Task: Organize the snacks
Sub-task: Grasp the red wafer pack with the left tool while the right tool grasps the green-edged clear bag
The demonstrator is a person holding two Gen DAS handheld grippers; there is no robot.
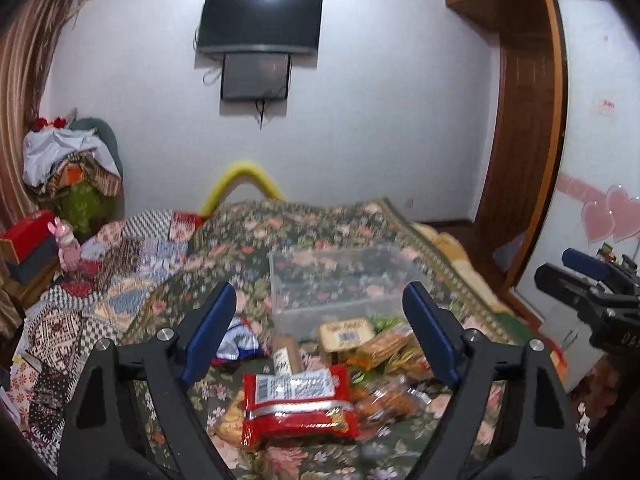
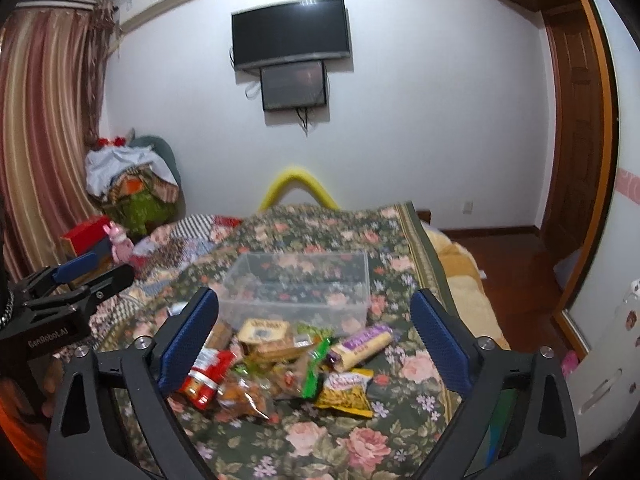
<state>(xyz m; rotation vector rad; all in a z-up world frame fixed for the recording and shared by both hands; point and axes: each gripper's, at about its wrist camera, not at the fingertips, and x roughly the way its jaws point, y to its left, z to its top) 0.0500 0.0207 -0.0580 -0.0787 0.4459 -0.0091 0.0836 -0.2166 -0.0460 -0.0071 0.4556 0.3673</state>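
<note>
Several snack packs lie in a pile on a floral bedspread (image 2: 360, 440). A red pack (image 1: 296, 404) lies nearest in the left wrist view, also in the right wrist view (image 2: 206, 376). A tan box (image 2: 264, 332), a purple-labelled roll (image 2: 360, 346) and a yellow bag (image 2: 348, 392) lie around it. A clear plastic bin (image 2: 300, 284) stands empty behind the pile, also in the left wrist view (image 1: 344, 284). My left gripper (image 1: 320, 332) is open above the pile. My right gripper (image 2: 316, 340) is open above it too. Neither holds anything.
The bed's right edge (image 2: 460, 280) drops to a wooden floor. A patchwork quilt (image 1: 100, 280) covers the bed's left side. A pink toy (image 2: 118, 240) and red box (image 2: 86, 230) sit at the left. A wall TV (image 2: 290, 32) hangs beyond.
</note>
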